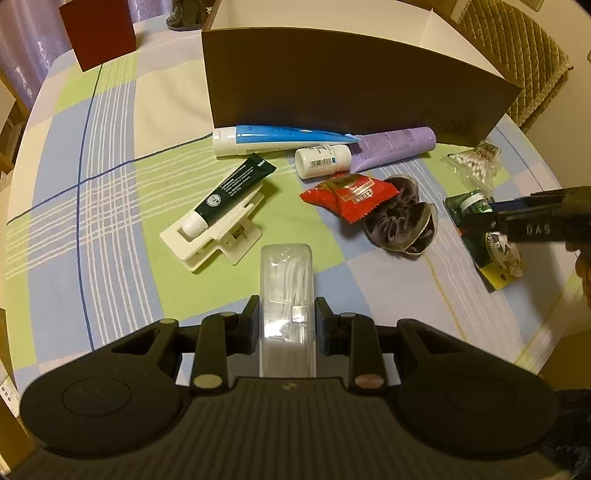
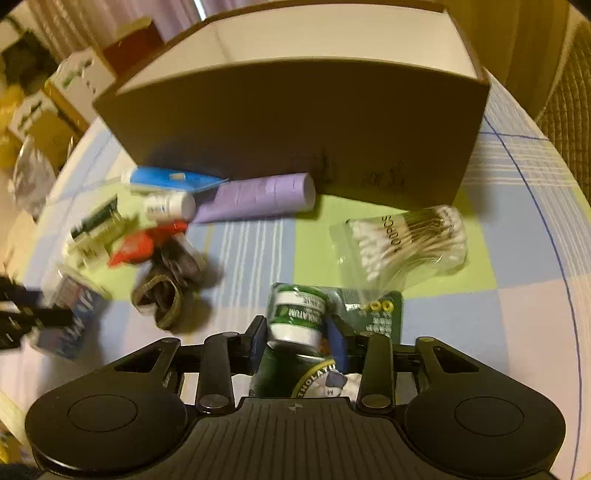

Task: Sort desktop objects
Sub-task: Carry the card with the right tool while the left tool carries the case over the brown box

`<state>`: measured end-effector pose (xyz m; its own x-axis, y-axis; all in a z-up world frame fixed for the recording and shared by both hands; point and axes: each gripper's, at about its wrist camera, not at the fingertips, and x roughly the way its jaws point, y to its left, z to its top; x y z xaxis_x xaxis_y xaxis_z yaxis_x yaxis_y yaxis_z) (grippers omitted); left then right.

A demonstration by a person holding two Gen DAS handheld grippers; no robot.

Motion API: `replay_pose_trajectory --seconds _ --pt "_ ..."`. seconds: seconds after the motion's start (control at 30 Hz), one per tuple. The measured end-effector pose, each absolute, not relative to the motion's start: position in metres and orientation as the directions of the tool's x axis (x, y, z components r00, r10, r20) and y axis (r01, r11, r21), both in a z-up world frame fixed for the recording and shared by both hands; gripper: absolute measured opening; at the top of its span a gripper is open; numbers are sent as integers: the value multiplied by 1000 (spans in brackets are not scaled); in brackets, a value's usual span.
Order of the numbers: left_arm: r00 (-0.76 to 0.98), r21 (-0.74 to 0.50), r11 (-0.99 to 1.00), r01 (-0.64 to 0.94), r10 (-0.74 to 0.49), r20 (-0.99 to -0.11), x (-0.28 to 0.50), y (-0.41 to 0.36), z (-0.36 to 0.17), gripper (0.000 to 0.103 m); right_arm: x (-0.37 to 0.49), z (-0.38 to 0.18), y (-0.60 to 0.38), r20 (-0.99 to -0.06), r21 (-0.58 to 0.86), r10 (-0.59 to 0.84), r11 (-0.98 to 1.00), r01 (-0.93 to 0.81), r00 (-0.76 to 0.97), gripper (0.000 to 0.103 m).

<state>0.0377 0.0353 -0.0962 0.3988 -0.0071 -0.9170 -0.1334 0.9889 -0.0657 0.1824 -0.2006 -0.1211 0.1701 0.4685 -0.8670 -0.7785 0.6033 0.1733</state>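
Two wrist-cam views over a tabletop (image 1: 110,155) w/ a green, blue and white checked cloth.

Left gripper (image 1: 286,321): jaws clamped on a clear plastic case (image 1: 286,295) of white picks, held lengthwise between the fingers, above the cloth near the front edge.

Right gripper (image 2: 297,338): jaws closed around a green blister pack (image 2: 295,321) holding a small green jar w/ white lid; the card sticks out to the right side. In the left view this gripper (image 1: 480,218) enters from the right, over the same pack (image 1: 476,221).

Behind everything stands a big open brown box (image 1: 351,85), white inside. Along its front wall: a blue-and-white tube (image 1: 273,138) and a purple tube (image 1: 391,147), tips touching, w/ a small white bottle (image 1: 323,159) just in front. Left of centre, a dark green tube (image 1: 229,194) lies on top of a white clip (image 1: 214,232). A red snack packet (image 1: 351,195) overlaps a dark scrunchie (image 1: 400,221). A bag of cotton swabs (image 2: 406,240) sits near the box's right corner, just beyond the blister pack.

A dark red box (image 1: 98,29) stands at the far left. Right view is motion-blurred on its left side.
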Motion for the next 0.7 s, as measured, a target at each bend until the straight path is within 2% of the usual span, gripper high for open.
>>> replay_pose_trajectory --seconds 0.13,0.23,0.3,0.4,0.43,0.47,0.53,0.57,0.7 --pt "384 -71 991 -113 -22 -923 38 35 -97 25 171 -121 -208 -880 169 469 454 -875 73 34" --pt "375 -66 992 -104 -22 -927 41 34 -99 29 169 -120 -219 -889 173 456 431 -886 48 35" --pt "367 -58 994 -97 -18 -930 46 32 -102 29 168 -118 -221 -887 161 457 444 -881 68 62" --pt "351 -38 995 -90 -4 -936 53 28 -108 29 167 -116 -221 -873 168 480 462 -871 86 63" --pt "347 -27 996 -89 5 -938 54 27 -110 26 166 -117 -219 -872 171 481 471 -866 89 63" --pt "346 -21 996 -86 10 -938 54 27 -110 26 166 -118 -218 -875 168 475 479 -861 94 63" --pt "343 -22 996 -85 9 -939 52 27 -110 25 165 -122 -216 -880 154 462 495 -855 109 47" --pt "342 -22 996 -85 9 -940 51 27 -110 25 163 -122 -215 -880 136 457 497 -857 126 35" --pt "338 -13 996 -87 17 -941 45 26 -110 25 159 -121 -212 -890 92 436 460 -883 135 32"
